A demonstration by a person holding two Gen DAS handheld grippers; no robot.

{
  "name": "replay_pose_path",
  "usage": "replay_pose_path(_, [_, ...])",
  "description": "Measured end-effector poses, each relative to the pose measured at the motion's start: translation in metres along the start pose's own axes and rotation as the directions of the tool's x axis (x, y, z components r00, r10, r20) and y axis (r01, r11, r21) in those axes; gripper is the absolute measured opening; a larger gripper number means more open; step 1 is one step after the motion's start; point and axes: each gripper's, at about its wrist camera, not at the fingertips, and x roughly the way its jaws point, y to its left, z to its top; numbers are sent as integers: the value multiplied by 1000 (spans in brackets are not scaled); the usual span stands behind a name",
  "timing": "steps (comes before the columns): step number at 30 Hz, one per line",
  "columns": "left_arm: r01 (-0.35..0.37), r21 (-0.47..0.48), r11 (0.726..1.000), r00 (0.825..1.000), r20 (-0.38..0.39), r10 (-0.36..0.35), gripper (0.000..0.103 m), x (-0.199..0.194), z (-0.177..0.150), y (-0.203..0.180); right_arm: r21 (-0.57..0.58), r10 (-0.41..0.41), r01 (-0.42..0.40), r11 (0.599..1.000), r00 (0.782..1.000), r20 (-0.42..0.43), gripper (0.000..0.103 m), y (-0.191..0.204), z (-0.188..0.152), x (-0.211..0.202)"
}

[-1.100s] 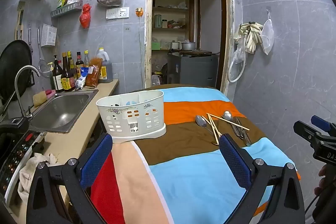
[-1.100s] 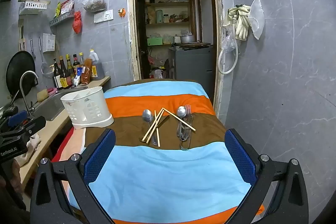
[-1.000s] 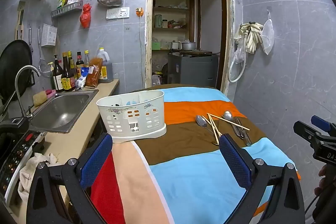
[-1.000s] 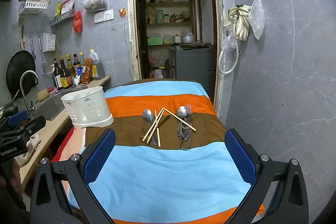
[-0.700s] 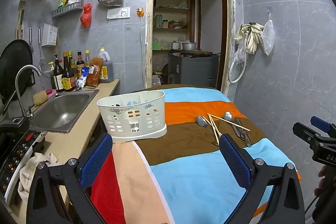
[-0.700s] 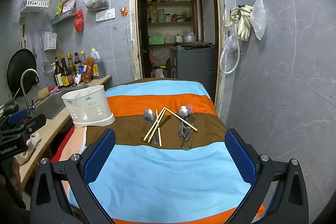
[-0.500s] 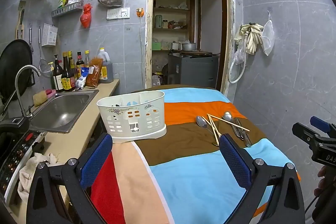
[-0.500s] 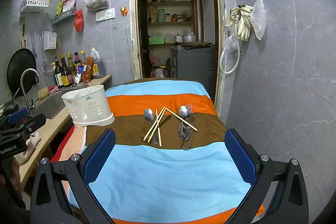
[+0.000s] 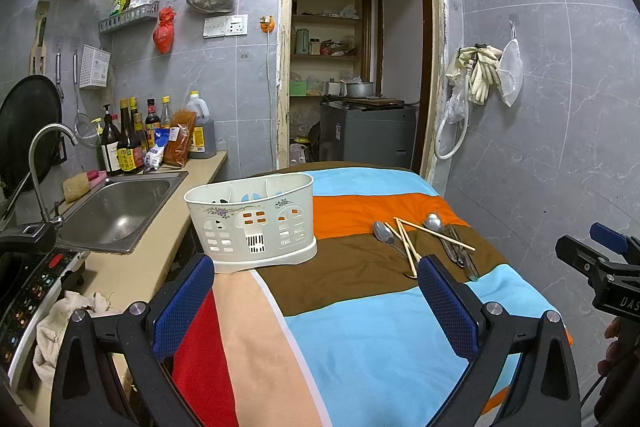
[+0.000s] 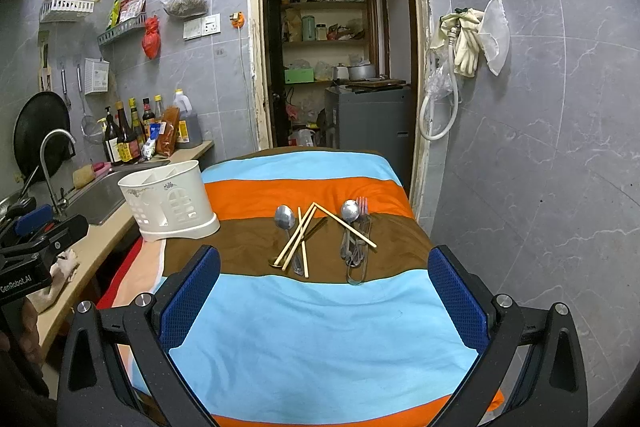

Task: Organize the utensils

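Observation:
A white utensil caddy (image 9: 256,223) stands on the left side of the striped cloth (image 9: 360,339); it also shows in the right wrist view (image 10: 170,203). On the brown stripe lie two spoons (image 10: 285,218), several wooden chopsticks (image 10: 298,237) and a fork (image 10: 362,211); they also show in the left wrist view (image 9: 424,239). My left gripper (image 9: 316,291) is open and empty, held near the cloth's front left, short of the caddy. My right gripper (image 10: 324,287) is open and empty, short of the utensils.
A steel sink (image 9: 116,207) with a tap (image 9: 44,163) sits in the counter left of the cloth. Bottles (image 9: 128,143) stand by the wall. A doorway (image 9: 360,67) opens behind. The tiled wall (image 10: 540,147) runs close on the right.

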Motion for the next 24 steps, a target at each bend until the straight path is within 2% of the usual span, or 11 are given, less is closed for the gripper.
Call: replay_pose_path(24, [1, -1, 1000, 1000, 2, -1, 102, 0, 0, 0, -3, 1, -1, 1000, 1000, -1, 102, 1, -2, 1])
